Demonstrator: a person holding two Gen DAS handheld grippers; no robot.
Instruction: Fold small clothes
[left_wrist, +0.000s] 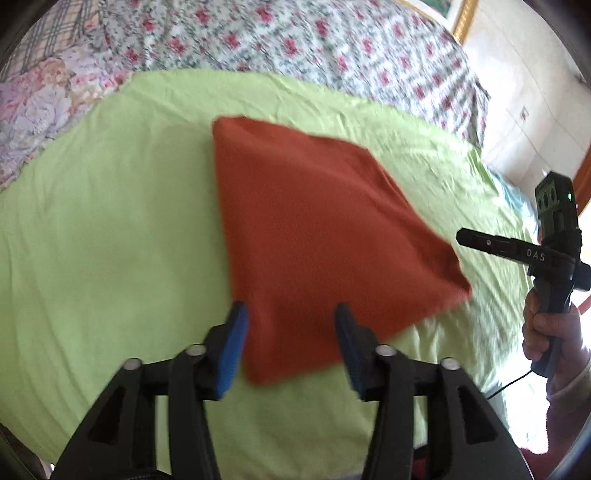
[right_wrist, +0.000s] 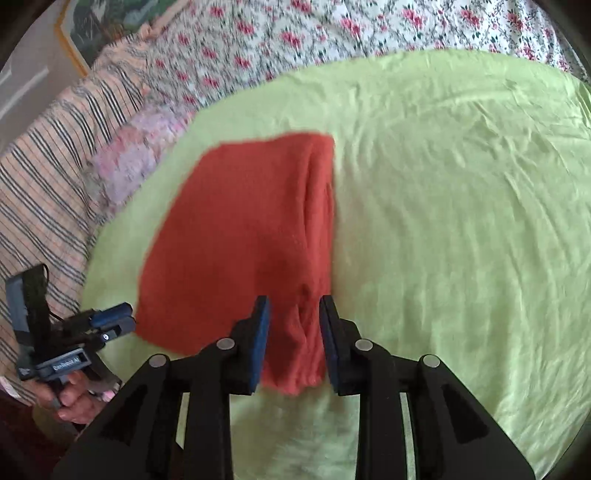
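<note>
Bedding fills the room from where I stand: a bed spread with a lime-green sheet (left_wrist: 110, 229), a rose-print quilt (left_wrist: 314, 40) bunched along the top of both views, and a striped blanket (right_wrist: 48, 177) at the left edge of the right wrist view. On the green sheet lies a rust-red garment (left_wrist: 314, 229), already folded into a thick wedge, its layered fold running down the right side of the cloth in the right wrist view. The left hand-held gripper (left_wrist: 291, 347) stands wide open over the near edge of the garment, blue pads either side of the cloth and holding nothing; in the right wrist view its pads look close together, so that angle does not settle it. The right hand-held gripper (right_wrist: 293, 343) is parted too, its pads straddling the near end of the layered fold without pinching it, as far as I can tell. What I would worry about is that thick, soft fold: if the jaws close on only the top layer, lifting would likely peel the stack apart and undo the fold. The loose sheet beneath could also get caught in a low pinch and drag up with the cloth. Both views are motion-blurred, so a hurried approach might nudge the bundle askew. No basket, box or drawer shows anywhere.
</note>
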